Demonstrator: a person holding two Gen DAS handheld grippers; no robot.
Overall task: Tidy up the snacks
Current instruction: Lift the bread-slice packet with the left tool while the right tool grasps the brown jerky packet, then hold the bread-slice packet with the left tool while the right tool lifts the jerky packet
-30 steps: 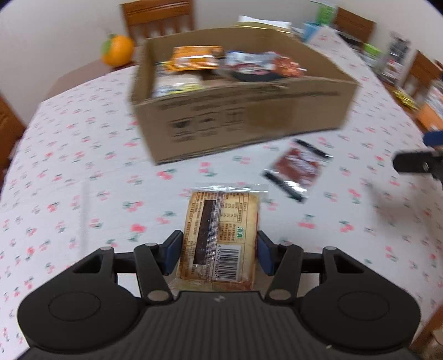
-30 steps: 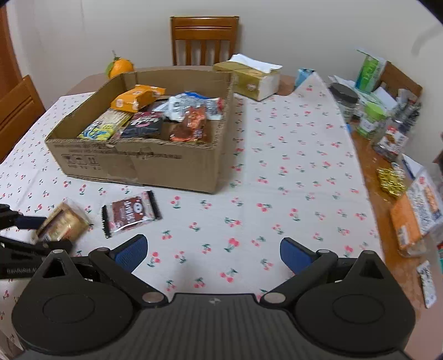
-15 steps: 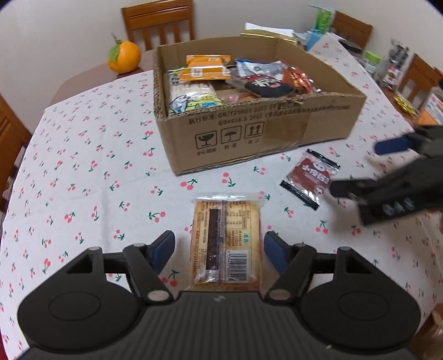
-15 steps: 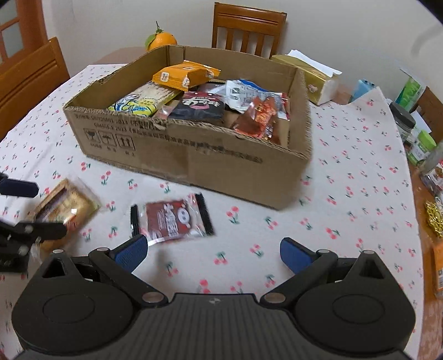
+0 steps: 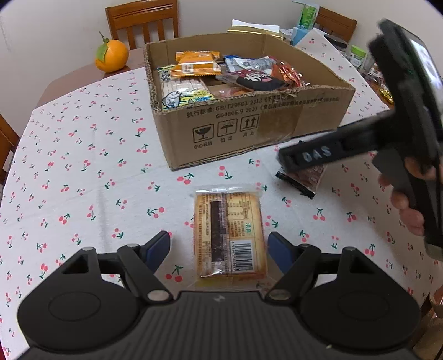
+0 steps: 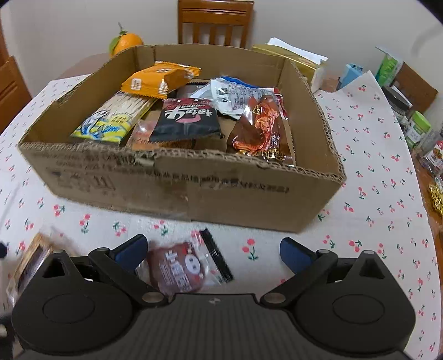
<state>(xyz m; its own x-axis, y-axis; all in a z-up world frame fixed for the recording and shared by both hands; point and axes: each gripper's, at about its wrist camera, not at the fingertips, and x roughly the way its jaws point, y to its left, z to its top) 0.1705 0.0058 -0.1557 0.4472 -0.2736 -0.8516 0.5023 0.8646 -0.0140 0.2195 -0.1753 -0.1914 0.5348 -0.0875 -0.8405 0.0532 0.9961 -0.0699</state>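
Note:
A cardboard box point(image 5: 265, 130) point(image 6: 177, 185) on the cherry-print tablecloth holds several snack packs. A tan cake packet point(image 5: 228, 232) lies flat between the fingers of my open left gripper point(image 5: 218, 249), untouched by either pad. A small dark red snack packet point(image 6: 184, 267) lies in front of the box, between the fingers of my open right gripper point(image 6: 213, 252) and close to its left finger. In the left wrist view the right gripper point(image 5: 304, 157) hangs over that red packet point(image 5: 304, 180). The cake packet shows blurred at the left edge of the right wrist view point(image 6: 30, 263).
An orange point(image 5: 111, 56) sits at the table's far left edge. A tissue box point(image 6: 299, 62) stands behind the cardboard box. Jars and cartons point(image 6: 412, 124) crowd the right side of the table. Wooden chairs point(image 6: 216, 23) stand around the table.
The left gripper has opened and let go of the cake packet, which now lies on the table. The right gripper has moved forward and down over the red packet.

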